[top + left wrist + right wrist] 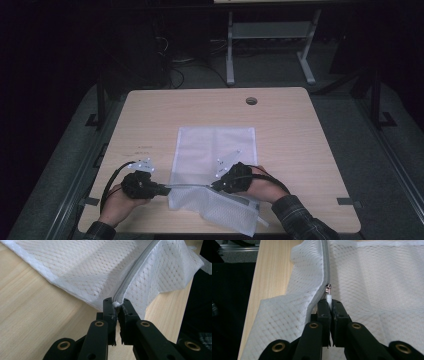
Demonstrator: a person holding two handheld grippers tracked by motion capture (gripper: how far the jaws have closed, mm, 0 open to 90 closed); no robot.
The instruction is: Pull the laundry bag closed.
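Note:
A white mesh bag [215, 150] lies on the wooden table [150, 115], its near edge lifted and bunched. A grey zipper [187, 185] runs taut along that raised edge between my two grippers. My left gripper [166, 188] is shut on the end of the zipper [117, 304] at the bag's left corner. My right gripper [214, 185] is shut on the white zipper pull tab [329, 299], just below the metal slider [328, 288]. The mesh bag [95, 267] folds down on both sides of the zipper [135, 270]. In the right gripper view the mesh bag [374, 277] spreads flat beyond the jaws.
A round cable hole [251, 101] sits near the table's far edge. A metal table frame [270, 35] stands on the dark floor behind. The table's near edge is close under both hands [117, 205].

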